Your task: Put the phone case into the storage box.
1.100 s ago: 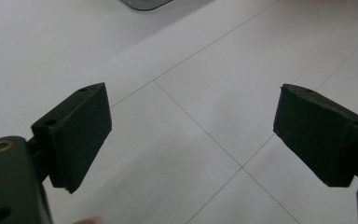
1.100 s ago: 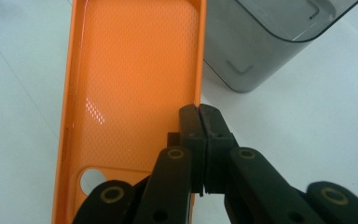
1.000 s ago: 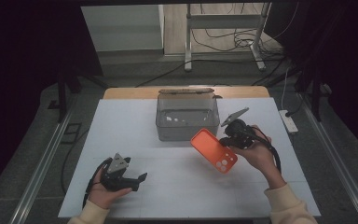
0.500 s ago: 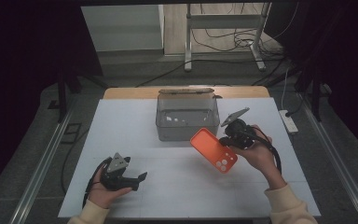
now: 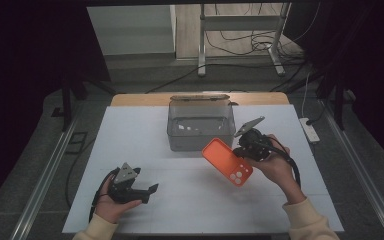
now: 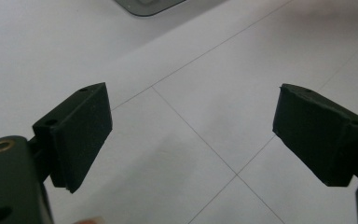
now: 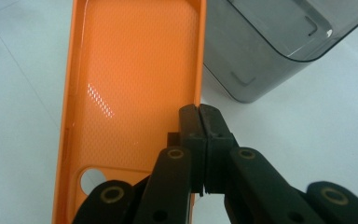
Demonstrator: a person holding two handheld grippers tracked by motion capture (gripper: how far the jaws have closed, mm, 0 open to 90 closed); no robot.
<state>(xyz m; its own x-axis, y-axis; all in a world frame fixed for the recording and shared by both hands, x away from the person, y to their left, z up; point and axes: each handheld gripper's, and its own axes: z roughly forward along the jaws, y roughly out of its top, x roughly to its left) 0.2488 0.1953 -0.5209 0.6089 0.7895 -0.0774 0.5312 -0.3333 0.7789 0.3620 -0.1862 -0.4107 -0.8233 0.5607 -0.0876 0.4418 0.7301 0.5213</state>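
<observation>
The right gripper (image 5: 244, 148) is clamped on the long side wall of an orange, soft-plastic phone case with round camera cut-outs (image 5: 227, 161), holding it off the white table top (image 5: 130, 130) in the high view. In the right gripper view the two black jaws meet tight around the case's thin rim (image 7: 199, 100), one pad inside the shell and one outside, so the dotted inner face of the case (image 7: 130, 93) spreads away to the left of the jaws with the camera hole near the bottom edge of that view. From above, the case slants out to the left and toward the person from the right gripper, its cut-out end nearest the person. It hangs just in front of a smoky grey, see-through plastic box with an open top (image 5: 198, 125), whose rounded corner (image 7: 265, 56) shows close behind the case in the right gripper view; I cannot tell whether the two touch. The left gripper (image 5: 147, 192) sits well apart, low at the near left of the table, its jaws spread wide with bare table between the pads (image 6: 81, 133).
</observation>
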